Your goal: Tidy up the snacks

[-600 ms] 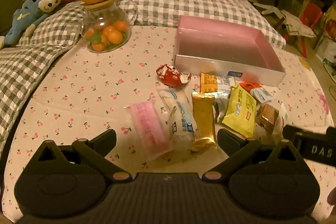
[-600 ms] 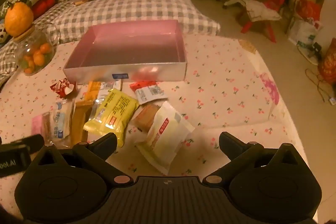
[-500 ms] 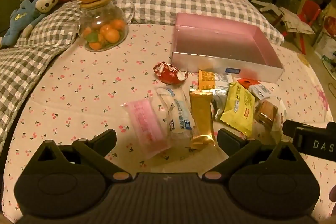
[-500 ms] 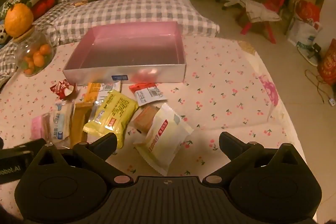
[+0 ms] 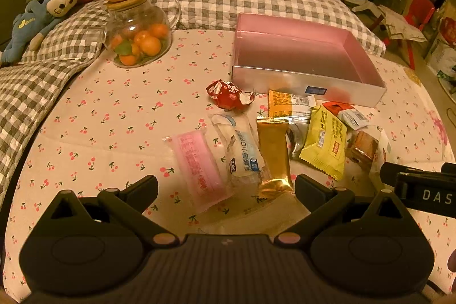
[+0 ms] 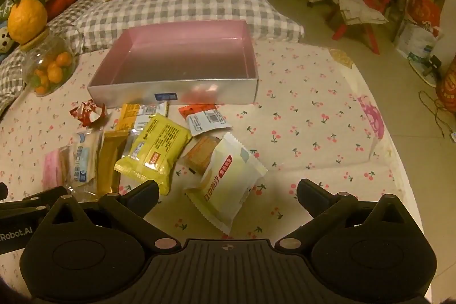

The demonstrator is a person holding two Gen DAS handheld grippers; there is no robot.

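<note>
Jaws on both the left gripper [image 5: 225,187] and the right gripper [image 6: 228,190] are wide open and hold nothing. All the snacks lie in a bunch on the cherry cloth [image 5: 108,116], just in front of the pink box [image 6: 182,59], which looks empty. I think it is best to pick one packet at a time. The pale yellow packet [image 6: 225,184] is closest to the right gripper, and the pink packet [image 5: 196,164] to the left one. Grab each across its short side, so nearby packets stay put.

Open cherry-print cloth [image 5: 99,133] left of the snack pile [image 5: 273,138] and bare cloth right of it in the right wrist view. Ahead, blocked by the pink box [image 6: 182,81], its near wall just behind the packets. Glass jar [image 5: 136,39] far left, well apart.
</note>
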